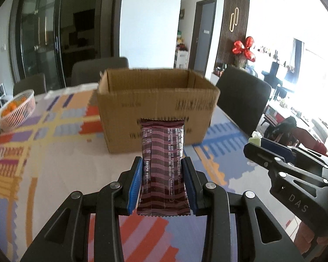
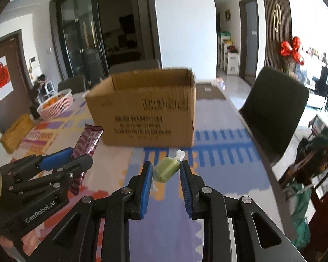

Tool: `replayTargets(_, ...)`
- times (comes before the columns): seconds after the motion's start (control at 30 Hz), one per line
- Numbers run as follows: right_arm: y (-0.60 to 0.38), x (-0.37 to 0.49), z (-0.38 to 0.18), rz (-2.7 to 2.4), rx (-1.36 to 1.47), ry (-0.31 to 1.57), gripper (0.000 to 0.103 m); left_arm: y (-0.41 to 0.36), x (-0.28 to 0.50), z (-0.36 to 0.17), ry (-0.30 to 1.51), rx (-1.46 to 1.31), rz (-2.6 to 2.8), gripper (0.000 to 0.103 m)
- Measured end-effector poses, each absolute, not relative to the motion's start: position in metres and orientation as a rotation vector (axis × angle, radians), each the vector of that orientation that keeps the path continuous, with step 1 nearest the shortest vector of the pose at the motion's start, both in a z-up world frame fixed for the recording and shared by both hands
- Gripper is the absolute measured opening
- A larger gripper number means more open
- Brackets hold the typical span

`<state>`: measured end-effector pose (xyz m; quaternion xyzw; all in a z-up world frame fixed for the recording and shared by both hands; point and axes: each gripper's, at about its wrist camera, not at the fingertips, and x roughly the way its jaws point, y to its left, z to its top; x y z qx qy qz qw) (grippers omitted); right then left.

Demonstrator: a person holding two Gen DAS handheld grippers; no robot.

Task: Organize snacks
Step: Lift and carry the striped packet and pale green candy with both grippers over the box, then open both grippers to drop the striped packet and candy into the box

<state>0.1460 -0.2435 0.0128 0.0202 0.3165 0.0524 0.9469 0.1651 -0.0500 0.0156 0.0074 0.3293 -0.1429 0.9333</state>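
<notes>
My left gripper (image 1: 161, 163) is shut on a dark red striped snack bar wrapper (image 1: 163, 166), held upright above the table in front of an open cardboard box (image 1: 157, 107). My right gripper (image 2: 166, 167) is shut on a small green candy in clear wrap (image 2: 166, 170), also held above the table short of the box (image 2: 142, 111). The right gripper shows at the right of the left wrist view (image 1: 262, 146). The left gripper (image 2: 76, 155) with its snack bar (image 2: 87, 144) shows at the left of the right wrist view. The box's inside is hidden.
A patterned tablecloth (image 1: 54, 163) covers the table. A pink basket of oranges (image 1: 16, 111) stands at the far left, with a yellow woven box (image 2: 15, 133) near it. Dark chairs (image 2: 275, 111) stand around the table's far and right sides.
</notes>
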Motion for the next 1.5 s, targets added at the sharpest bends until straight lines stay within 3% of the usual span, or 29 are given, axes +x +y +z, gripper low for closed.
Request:
replayTargets(0.67,-0.224,0.203,0.089,0.147,-0.041,0.517,0.027,-0.045,0.226,0.089,0.588,0.074,-0.263,0.036)
replayTargets(1.1,-0.219,0.281,0.111,0.211,-0.085,0.633,0.027,-0.052,0.296,0.108,0.676,0.131,-0.226,0.036)
replayTargets(1.5,-0.221,0.341,0.094,0.202,-0.082,0.788,0.027,-0.060,0.357,0.080,0.834,0.099,-0.231,0.037)
